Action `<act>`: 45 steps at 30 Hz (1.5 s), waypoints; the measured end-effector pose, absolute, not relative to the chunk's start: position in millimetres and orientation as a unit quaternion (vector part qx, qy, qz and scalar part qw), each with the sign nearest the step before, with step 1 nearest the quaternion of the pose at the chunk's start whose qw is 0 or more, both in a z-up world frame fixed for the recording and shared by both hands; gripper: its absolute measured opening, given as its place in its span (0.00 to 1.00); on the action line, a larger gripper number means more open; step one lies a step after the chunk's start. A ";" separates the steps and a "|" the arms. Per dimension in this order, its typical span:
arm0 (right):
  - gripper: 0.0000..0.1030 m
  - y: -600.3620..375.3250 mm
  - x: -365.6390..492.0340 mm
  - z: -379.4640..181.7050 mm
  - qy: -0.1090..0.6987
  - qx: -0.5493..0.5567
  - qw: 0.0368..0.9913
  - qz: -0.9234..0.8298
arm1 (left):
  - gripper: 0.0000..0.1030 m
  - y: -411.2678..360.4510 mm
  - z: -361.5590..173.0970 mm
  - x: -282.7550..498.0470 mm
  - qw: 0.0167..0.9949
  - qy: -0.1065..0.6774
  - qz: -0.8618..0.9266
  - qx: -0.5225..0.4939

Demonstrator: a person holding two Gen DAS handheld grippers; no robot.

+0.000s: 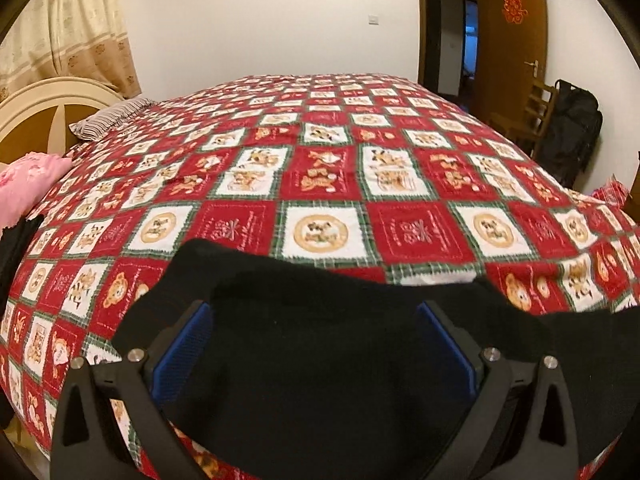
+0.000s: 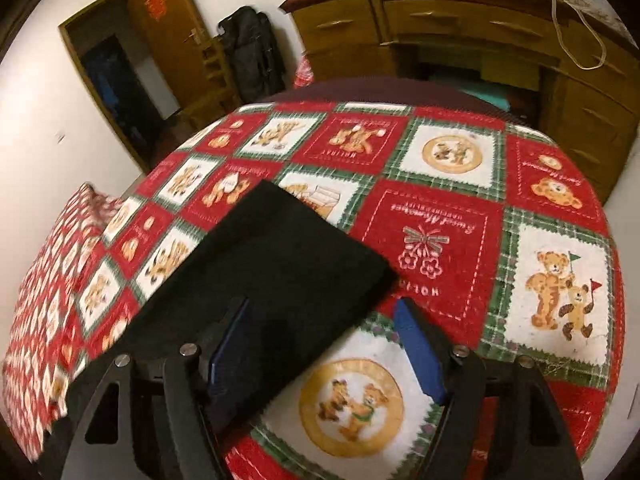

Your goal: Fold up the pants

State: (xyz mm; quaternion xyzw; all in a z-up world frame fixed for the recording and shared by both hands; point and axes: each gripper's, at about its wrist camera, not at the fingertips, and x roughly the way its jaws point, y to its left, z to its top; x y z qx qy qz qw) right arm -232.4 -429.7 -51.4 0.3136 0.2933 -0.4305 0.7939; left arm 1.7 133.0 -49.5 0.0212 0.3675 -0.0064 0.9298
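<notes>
Pants (image 1: 320, 360), black and soft, lie on the near part of a bed covered by a red, white and green bear-print quilt (image 1: 320, 168).

From the left wrist camera, a pink pillow (image 1: 28, 184) sits at the far left edge, with a striped pillow (image 1: 108, 118) and a cream headboard (image 1: 52, 104) behind it. The left gripper (image 1: 316, 344) stands over the dark cloth with its blue pads (image 1: 188, 344) spread wide; the fabric fills the gap between them and bulges up past the fingertips, though whether either pad presses on it is hard to judge, since black cloth hides the edges. Further right, an open brown door (image 1: 512, 40) and a dark bag (image 1: 572, 132) stand against the wall.

From the right wrist camera, the pants (image 2: 260, 280) show as a flat rectangular panel running from lower left toward the middle of the quilt (image 2: 440, 220). The right gripper (image 2: 324, 340) has its fingers apart, pinching nothing: the left pad (image 2: 230, 344) is over the cloth, the right pad (image 2: 420, 352) over bare quilt beside the panel's corner. A wooden desk (image 2: 440, 32) stands beyond the bed.
</notes>
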 end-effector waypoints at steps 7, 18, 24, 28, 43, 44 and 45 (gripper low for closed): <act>0.38 -431.3 -231.7 -53.8 0.275 0.331 0.793 -0.432 | 1.00 131.6 -54.9 2.3 0.922 0.387 -0.012 0.001; 0.12 -452.1 -251.3 -76.1 0.207 0.469 0.797 -0.320 | 1.00 111.0 -51.3 -5.1 0.921 0.388 -0.035 0.015; 0.14 -463.0 -252.2 -87.1 0.166 0.516 0.789 -0.289 | 1.00 100.8 -46.4 -8.5 0.922 0.384 -0.047 0.020; 0.14 -466.6 -247.5 -87.5 0.170 0.522 0.788 -0.278 | 1.00 96.4 -44.0 -11.1 0.922 0.383 -0.052 0.023; 0.08 -440.3 -250.1 -35.5 0.167 0.426 0.846 -0.272 | 1.00 101.8 -38.5 -15.8 0.924 0.379 -0.053 0.007; 0.08 -427.7 -245.1 -19.5 0.164 0.397 0.864 -0.261 | 1.00 102.1 -39.0 -15.4 0.923 0.381 -0.055 0.005; 0.08 -415.1 -239.8 -5.6 0.164 0.372 0.879 -0.249 | 1.00 102.4 -39.6 -15.1 0.922 0.382 -0.058 0.003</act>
